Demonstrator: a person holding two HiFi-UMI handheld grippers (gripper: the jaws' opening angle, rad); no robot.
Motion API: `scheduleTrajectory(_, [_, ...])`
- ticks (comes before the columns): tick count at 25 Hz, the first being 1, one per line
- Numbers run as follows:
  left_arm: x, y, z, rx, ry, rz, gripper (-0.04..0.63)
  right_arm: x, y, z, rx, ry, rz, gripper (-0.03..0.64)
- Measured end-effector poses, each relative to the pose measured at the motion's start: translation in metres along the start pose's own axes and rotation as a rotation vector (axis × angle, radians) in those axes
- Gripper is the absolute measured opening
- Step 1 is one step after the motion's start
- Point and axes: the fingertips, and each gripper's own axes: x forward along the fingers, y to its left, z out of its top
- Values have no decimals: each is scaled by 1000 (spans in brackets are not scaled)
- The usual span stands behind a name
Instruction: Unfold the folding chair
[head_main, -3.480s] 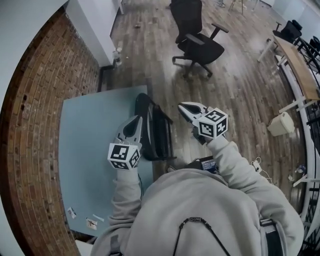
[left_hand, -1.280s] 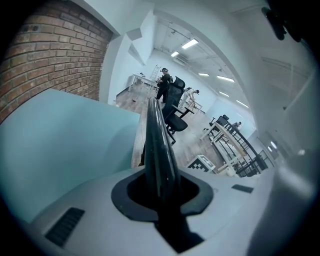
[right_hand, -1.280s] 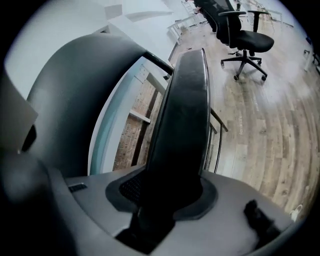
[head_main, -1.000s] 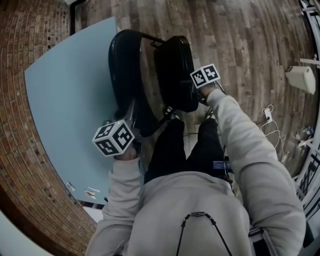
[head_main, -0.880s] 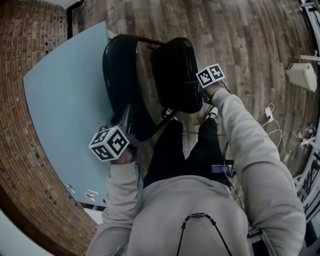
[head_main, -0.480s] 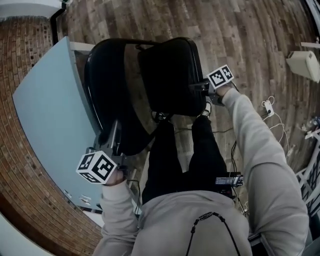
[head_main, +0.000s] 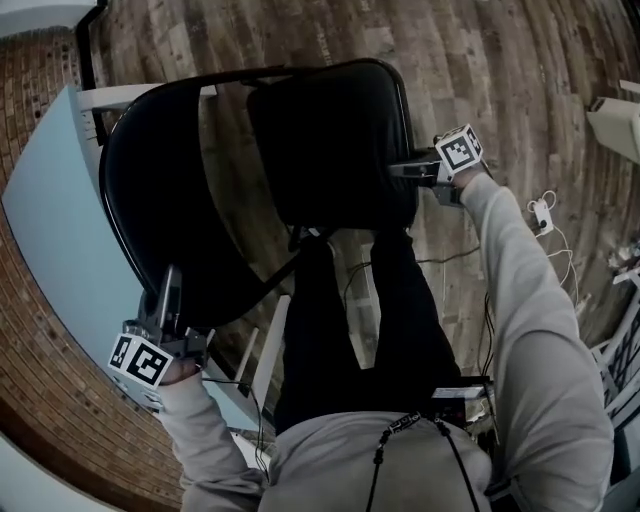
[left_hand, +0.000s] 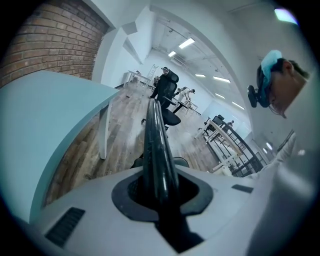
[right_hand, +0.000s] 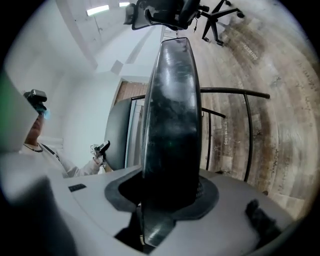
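The black folding chair stands on the wood floor in front of my legs, its seat spread well away from its backrest. My left gripper is shut on the backrest's thin rim, low on the left of the head view. In the left gripper view that rim runs straight out of the left gripper. My right gripper is shut on the seat's thick right edge, which fills the right gripper between its jaws. The chair's black frame tubes show beyond the seat.
A light-blue table stands just left of the backrest, with a brick wall behind it. My legs in black trousers are right below the seat. Cables lie on the floor at right. A black office chair stands farther off.
The seat has swung out from the backrest, so the chair stands wider. My left gripper went down and left with the backrest; my right gripper went right with the seat's edge.
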Motion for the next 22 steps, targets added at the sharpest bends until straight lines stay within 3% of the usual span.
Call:
scheduleTrajectory(6, [14,27,-22,-50,-15,-24,74,-18,-37,-2,-20,23,98,155])
scheduleTrajectory(12, [38,49,-40,-93,-28,-56,84,-36,-81,0,-20,-19,125,171])
scheduleTrajectory(19, [61,7,-48,-158,-22,-196,85,-58,-114,-4,-37,-34,213,172])
scheduleTrajectory(22, [74,-18,-55,-164,-4,-190,97,-69,-135,-6,-24,-75,229,173])
